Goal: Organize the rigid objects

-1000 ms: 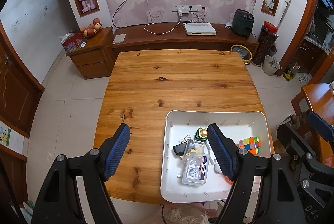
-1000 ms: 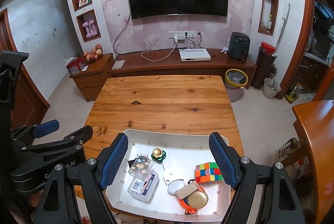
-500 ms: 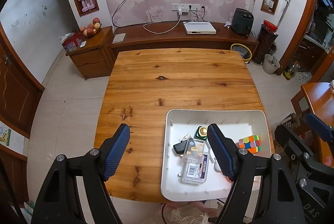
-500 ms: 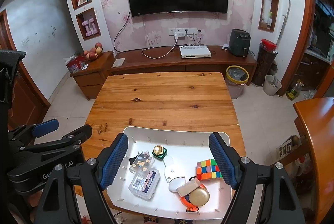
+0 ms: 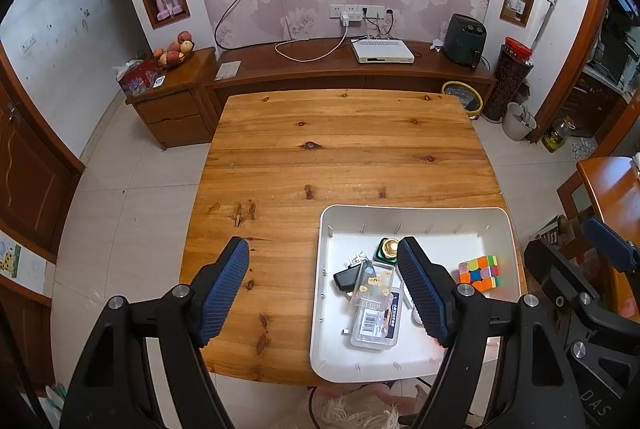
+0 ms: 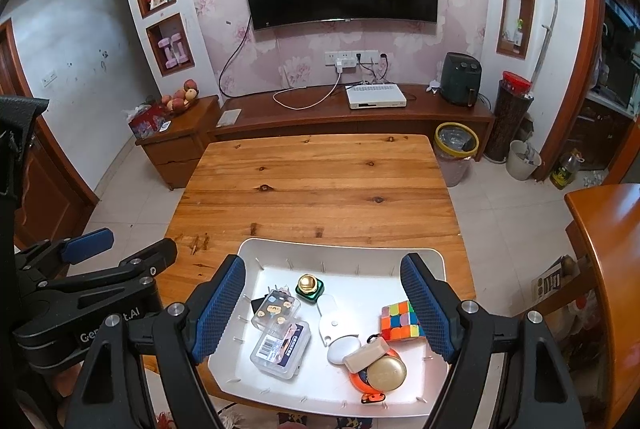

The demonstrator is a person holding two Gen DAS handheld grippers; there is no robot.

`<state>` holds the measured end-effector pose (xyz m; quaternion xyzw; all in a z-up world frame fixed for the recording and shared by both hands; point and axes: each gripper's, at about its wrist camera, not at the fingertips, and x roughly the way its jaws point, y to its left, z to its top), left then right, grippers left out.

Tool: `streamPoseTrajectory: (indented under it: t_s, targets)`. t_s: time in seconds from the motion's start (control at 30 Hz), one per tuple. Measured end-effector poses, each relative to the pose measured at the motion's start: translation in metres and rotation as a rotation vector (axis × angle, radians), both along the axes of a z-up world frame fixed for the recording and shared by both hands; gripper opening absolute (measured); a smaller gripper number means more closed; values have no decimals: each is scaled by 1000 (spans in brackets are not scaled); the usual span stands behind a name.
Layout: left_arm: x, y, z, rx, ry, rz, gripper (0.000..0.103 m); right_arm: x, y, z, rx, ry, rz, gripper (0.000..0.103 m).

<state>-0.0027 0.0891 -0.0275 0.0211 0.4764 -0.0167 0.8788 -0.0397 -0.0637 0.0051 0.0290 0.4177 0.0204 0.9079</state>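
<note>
We see a knotty wooden table [image 6: 320, 189] filling the middle of both views, its far half bare planks. Only one thing sits directly on it: a white tray [image 6: 434, 261], at the near edge, lower centre in the right wrist view and lower right [image 5: 324, 269] in the left wrist view. The table [image 5: 340, 157] stands on a pale tiled floor [image 5: 120, 221], which shows to the left and right of it in both frames.
</note>
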Motion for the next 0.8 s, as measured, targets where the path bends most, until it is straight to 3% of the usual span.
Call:
streamPoseTrajectory:
  t_s: [0.8]
  targets:
    - [2,1,-6,10,24,6,79,0,0,-1,3,3,0,81]
